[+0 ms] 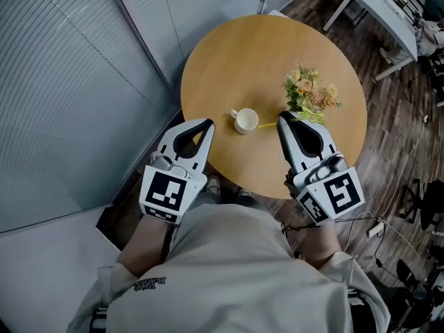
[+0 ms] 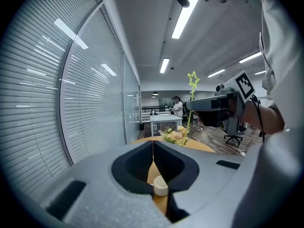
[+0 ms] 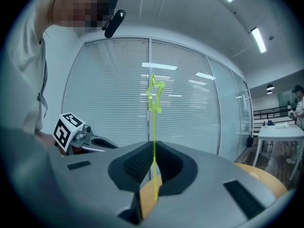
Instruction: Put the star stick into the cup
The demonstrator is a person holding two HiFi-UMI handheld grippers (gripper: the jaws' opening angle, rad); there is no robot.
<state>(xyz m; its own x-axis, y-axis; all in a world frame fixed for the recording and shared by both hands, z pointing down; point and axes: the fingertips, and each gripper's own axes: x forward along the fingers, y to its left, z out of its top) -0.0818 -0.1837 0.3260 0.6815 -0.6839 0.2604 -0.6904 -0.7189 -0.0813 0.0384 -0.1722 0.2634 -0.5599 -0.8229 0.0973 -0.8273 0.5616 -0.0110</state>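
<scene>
A white cup (image 1: pixel 245 121) stands near the front of the round wooden table (image 1: pixel 236 54); it also shows low between the jaws in the left gripper view (image 2: pixel 160 185). My right gripper (image 1: pixel 282 118) (image 3: pixel 153 151) hangs just right of the cup, shut on the thin yellow-green star stick (image 1: pixel 267 124) (image 3: pixel 154 127). The stick's star end (image 3: pixel 155 95) points away from the jaws, toward the cup's side. My left gripper (image 1: pixel 208 123) (image 2: pixel 153 146) is shut with nothing in it, just left of the cup. The star (image 2: pixel 192 79) and right gripper (image 2: pixel 209 106) show in the left gripper view.
A small bunch of pale flowers (image 1: pixel 310 94) sits on the table behind the right gripper. Window blinds (image 1: pixel 62 82) run along the left. A white desk (image 1: pixel 378 9) and wood floor with cables lie to the right.
</scene>
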